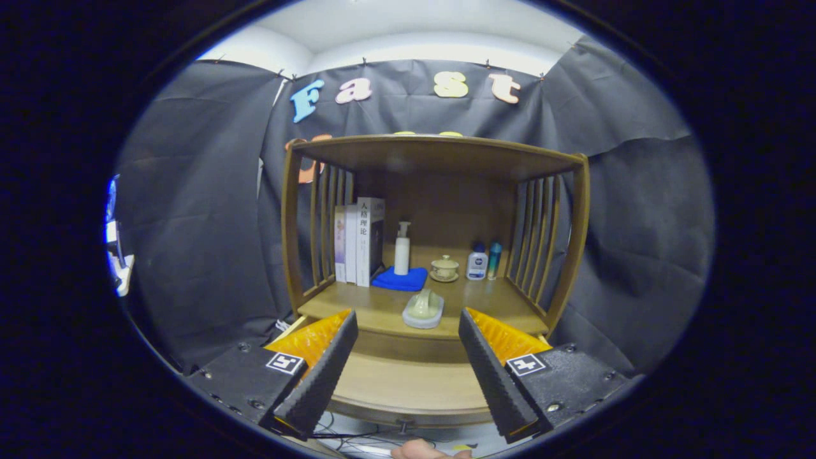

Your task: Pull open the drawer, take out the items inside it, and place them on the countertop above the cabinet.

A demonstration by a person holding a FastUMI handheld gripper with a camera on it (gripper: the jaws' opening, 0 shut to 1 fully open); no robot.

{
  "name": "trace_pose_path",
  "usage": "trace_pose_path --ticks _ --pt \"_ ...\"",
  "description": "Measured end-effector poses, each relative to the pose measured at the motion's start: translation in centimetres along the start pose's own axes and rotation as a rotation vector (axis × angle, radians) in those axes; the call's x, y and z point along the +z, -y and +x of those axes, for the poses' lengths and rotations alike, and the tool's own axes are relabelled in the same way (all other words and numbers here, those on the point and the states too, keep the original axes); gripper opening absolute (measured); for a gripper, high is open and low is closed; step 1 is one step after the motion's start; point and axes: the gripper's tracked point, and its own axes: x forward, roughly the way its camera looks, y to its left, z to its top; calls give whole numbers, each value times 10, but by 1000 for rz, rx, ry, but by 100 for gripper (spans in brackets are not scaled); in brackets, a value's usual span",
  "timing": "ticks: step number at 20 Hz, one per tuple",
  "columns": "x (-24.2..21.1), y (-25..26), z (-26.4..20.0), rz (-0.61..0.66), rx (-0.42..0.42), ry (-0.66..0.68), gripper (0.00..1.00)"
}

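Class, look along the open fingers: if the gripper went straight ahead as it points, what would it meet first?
Probably the pale green lidded dish on the countertop, just beyond the open gripper. Depth is hard to judge; the blue cloth lies behind it.

Gripper [407,357]: fingers spread wide, holding nothing, over the pulled-out drawer [408,386], which has a small knob [403,422] on its front. Wooden cabinet [433,229] beyond, slatted sides. On its countertop [376,305]: pale dish [423,308] at the front edge; behind it, upright books [358,241], blue cloth [400,278] bearing a white pump bottle [402,249], lidded cup on saucer [444,268], two small bottles [482,261].
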Motion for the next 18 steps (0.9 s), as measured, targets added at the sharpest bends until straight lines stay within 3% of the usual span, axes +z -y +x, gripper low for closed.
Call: trace_pose_path --ticks 8,14,18 --pt "-83 -4 -14 -53 0 47 100" --pt "-163 -7 -9 -3 9 0 100" --pt "-189 5 -7 25 -42 -12 100"
